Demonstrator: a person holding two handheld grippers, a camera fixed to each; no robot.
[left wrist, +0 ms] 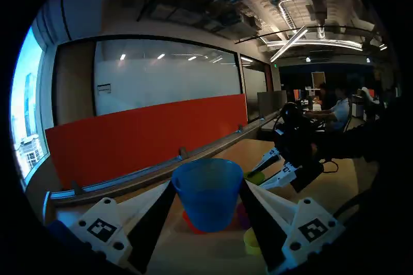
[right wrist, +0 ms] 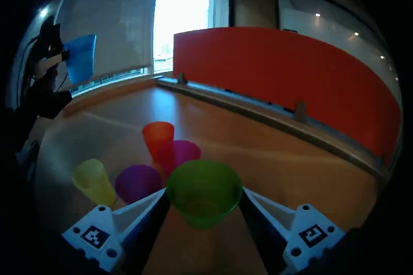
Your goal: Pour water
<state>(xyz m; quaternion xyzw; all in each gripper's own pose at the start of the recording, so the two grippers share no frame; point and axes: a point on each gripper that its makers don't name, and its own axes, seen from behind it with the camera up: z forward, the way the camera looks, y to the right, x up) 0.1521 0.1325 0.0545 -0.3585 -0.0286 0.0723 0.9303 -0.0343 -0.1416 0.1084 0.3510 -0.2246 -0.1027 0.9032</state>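
Note:
My left gripper (left wrist: 207, 186) is shut on a translucent blue cup (left wrist: 206, 203), held upright between its fingers. In the right gripper view that blue cup (right wrist: 81, 57) hangs raised at the far upper left, above the table. My right gripper (right wrist: 204, 195) is shut on a green cup (right wrist: 204, 187), upright and low over the wooden table (right wrist: 289, 156). In the left gripper view the right gripper (left wrist: 272, 169) appears farther off to the right with the green cup (left wrist: 255, 176). I cannot tell whether either cup holds water.
Beyond the green cup stand a red cup (right wrist: 158, 138), a magenta cup (right wrist: 180, 154), a purple cup (right wrist: 138, 183) and a yellow cup (right wrist: 94, 179). A red partition (right wrist: 289, 68) runs along the table's far edge. People sit at desks (left wrist: 330, 110) in the background.

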